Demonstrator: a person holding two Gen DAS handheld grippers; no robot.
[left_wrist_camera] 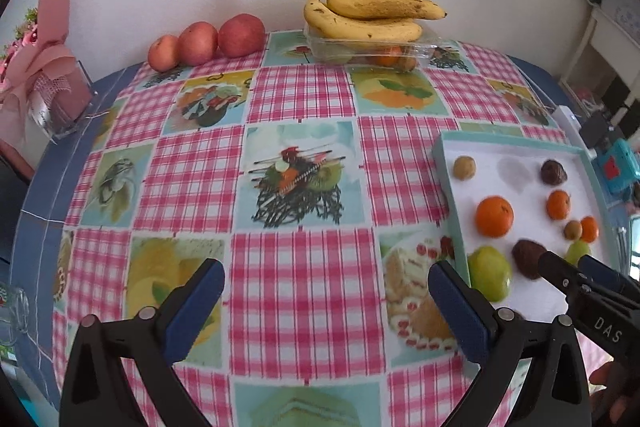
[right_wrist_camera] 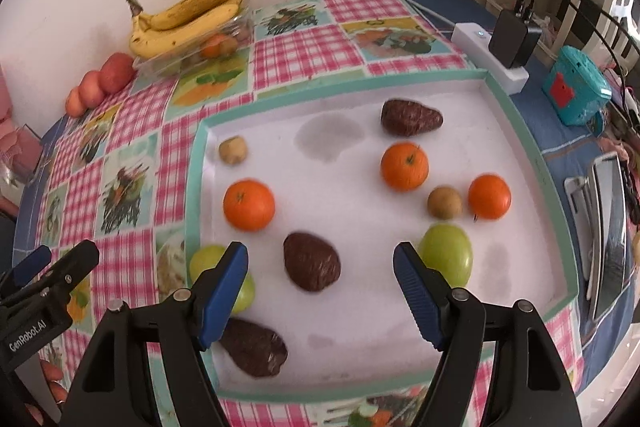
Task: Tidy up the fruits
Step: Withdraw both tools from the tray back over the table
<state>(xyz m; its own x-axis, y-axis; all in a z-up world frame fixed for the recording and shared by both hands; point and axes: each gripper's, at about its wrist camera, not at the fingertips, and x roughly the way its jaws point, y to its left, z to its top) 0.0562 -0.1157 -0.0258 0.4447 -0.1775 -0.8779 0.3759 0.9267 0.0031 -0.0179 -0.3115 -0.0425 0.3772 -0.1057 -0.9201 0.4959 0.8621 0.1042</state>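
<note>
My left gripper [left_wrist_camera: 324, 275] is open over bare checked tablecloth, left of the white tray [left_wrist_camera: 444, 155], and holds nothing. My right gripper [right_wrist_camera: 322, 255] is open above the tray [right_wrist_camera: 196, 187], with a brown avocado [right_wrist_camera: 312, 261] below the gap and untouched. Loose on the tray lie oranges [right_wrist_camera: 249, 205], green apples [right_wrist_camera: 448, 255], more avocados [right_wrist_camera: 410, 117] and small tan fruits [right_wrist_camera: 444, 202]. By the wall, bananas [left_wrist_camera: 364, 15] rest on a clear box of fruit [left_wrist_camera: 372, 53], next to three red apples [left_wrist_camera: 198, 43].
A pink bouquet in a clear holder [left_wrist_camera: 52, 83] stands at the far left. Right of the tray are a power strip with a charger [right_wrist_camera: 508, 43], a teal device [right_wrist_camera: 576, 87] and flat phones [right_wrist_camera: 604, 235]. The table's blue edge curves around both sides.
</note>
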